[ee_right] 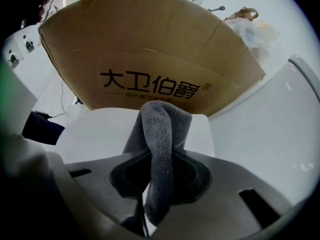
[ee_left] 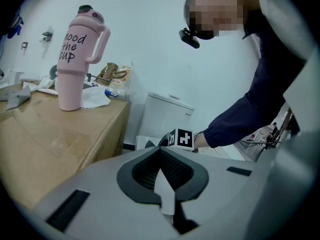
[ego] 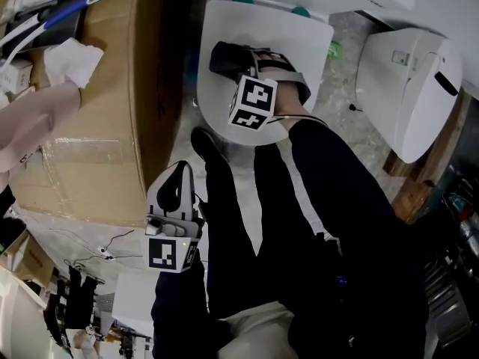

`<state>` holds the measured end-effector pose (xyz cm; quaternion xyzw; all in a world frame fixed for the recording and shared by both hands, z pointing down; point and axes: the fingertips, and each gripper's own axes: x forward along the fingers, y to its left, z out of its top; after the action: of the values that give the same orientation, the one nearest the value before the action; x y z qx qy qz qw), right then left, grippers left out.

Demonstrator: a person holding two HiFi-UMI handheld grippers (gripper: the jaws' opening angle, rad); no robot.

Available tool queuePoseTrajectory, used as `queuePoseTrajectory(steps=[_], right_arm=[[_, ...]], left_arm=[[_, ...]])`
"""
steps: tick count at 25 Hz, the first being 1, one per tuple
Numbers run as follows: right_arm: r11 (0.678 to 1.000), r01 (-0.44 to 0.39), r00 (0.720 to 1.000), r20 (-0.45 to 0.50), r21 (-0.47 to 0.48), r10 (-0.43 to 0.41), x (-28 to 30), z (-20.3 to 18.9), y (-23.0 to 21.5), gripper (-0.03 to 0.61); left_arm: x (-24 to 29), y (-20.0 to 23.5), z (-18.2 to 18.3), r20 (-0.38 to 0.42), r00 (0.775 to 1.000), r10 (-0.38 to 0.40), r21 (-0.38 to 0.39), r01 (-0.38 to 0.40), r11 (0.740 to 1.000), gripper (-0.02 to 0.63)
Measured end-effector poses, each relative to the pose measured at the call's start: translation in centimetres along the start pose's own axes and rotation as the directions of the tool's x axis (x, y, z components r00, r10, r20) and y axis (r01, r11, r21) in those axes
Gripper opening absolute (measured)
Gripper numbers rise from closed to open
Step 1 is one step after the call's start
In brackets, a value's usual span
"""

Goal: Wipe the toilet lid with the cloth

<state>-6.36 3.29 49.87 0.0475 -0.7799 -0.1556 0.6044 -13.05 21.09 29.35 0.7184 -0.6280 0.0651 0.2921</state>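
Note:
The white toilet lid (ego: 299,40) lies shut at the top middle of the head view. My right gripper (ego: 238,66) reaches over its near left part, shut on a dark grey cloth (ego: 223,57) that rests on the lid. In the right gripper view the cloth (ee_right: 161,129) bulges folded out of the jaws of the right gripper (ee_right: 159,171), with the lid (ee_right: 95,134) just beyond it. My left gripper (ego: 179,184) hangs low beside the person's dark trouser legs, away from the toilet. Its jaws stand together in the left gripper view (ee_left: 167,184), holding nothing.
A large cardboard box (ego: 97,126) stands left of the toilet, with a pink tumbler (ee_left: 75,59) and tissue (ego: 71,60) on it. A second white toilet unit (ego: 412,88) is at the right. The cistern (ee_left: 167,113) stands behind. Cables (ego: 105,254) lie on the floor.

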Motion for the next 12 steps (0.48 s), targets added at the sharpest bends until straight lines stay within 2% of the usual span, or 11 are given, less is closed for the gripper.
queuePoseTrajectory(steps=[2, 7, 12], right_arm=[[0.999, 0.033, 0.999, 0.0, -0.02, -0.033, 0.6, 0.4, -2.8, 0.074], [0.991, 0.114, 0.993, 0.007, -0.063, -0.114, 2.1, 2.0, -9.3, 0.074], [0.981, 0.159, 0.987, -0.005, -0.108, -0.16, 3.7, 3.8, -12.6, 0.074]], left_arm=[[0.1, 0.4, 0.1, -0.011, 1.0, 0.008, -0.001, -0.008, 1.0, 0.012], [0.2, -0.2, 0.0, -0.024, 0.999, -0.046, 0.002, 0.046, 0.999, 0.012], [-0.4, -0.1, -1.1, -0.044, 0.998, -0.05, -0.027, 0.049, 0.998, 0.012]])
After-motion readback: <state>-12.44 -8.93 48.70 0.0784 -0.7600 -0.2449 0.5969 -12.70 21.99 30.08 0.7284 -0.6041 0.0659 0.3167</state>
